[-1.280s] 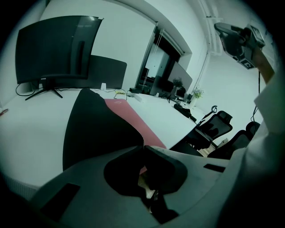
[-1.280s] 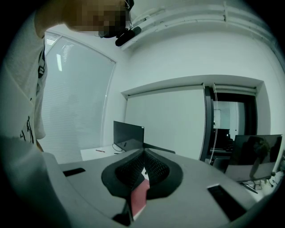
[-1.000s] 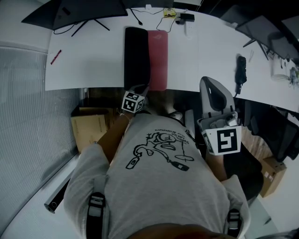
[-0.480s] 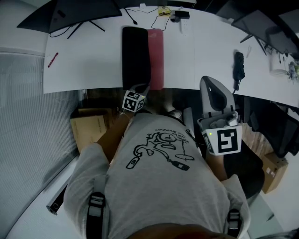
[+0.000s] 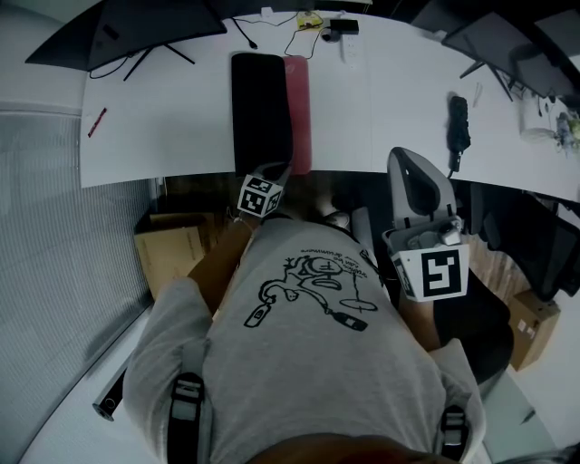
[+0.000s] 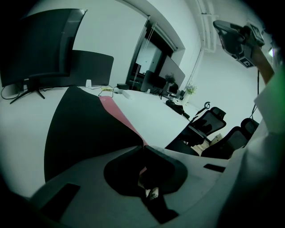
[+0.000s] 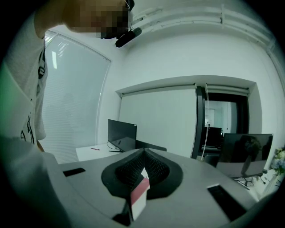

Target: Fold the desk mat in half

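Skewing of the fold is judged the main risk. The desk mat [image 5: 261, 109] lies on the white desk [image 5: 163, 118] with its black layer turned over the pink one. A pink strip is uncovered along the right side, so the edges are not yet matched. Only the near end is held; if that end is drawn sideways, the layers may be set down crooked. A pull toward the body could drag the mat over the desk's near edge. Slippage is also possible, as only a narrow margin is pinched. Cables [image 5: 313, 27] lie just beyond the far end and could be caught if the mat is pushed forward.

The left gripper [image 6: 143, 146] is clenched on the mat's near edge, where the black and pink layers meet, with the jaws pressed nearly together. The right gripper [image 7: 143, 153] is held raised, well apart from the desk, its jaws closed tip to tip and touching nothing of the task. A small red-and-white tab [image 7: 139, 192] is seen in the hollow behind the tips; its nature cannot be determined.
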Tool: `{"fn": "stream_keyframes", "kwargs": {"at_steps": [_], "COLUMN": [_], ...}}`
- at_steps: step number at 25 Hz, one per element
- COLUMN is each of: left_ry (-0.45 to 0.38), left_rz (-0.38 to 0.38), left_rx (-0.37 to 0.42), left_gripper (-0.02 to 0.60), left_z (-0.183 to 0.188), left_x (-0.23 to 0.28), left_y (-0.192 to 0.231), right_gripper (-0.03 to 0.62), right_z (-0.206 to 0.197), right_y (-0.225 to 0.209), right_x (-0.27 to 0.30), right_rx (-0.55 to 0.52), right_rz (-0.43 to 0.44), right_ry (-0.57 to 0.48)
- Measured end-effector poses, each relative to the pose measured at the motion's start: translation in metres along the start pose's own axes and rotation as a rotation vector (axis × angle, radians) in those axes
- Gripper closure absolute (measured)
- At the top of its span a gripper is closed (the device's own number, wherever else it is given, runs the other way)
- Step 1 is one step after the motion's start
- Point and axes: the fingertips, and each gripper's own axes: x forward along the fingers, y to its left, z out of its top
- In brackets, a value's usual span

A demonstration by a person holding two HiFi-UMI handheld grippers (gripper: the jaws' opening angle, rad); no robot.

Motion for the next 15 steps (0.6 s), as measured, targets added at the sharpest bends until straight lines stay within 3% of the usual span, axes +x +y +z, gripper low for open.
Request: {"fn": "stream_keyframes", "kwargs": {"at_steps": [15], "left_ry": [0.021], "left_rz": [-0.036], "left_rx": [0.035], "left_gripper": [0.549], "left_z": [0.009], "left_x": [0.02], "left_y": [-0.016], "right_gripper": [0.588], "right_z": [-0.001], "right_y": [-0.014], "right_x": [0.004], "right_rx": [0.0], "right_rz": [0.002], "right_ry": [-0.002]}}
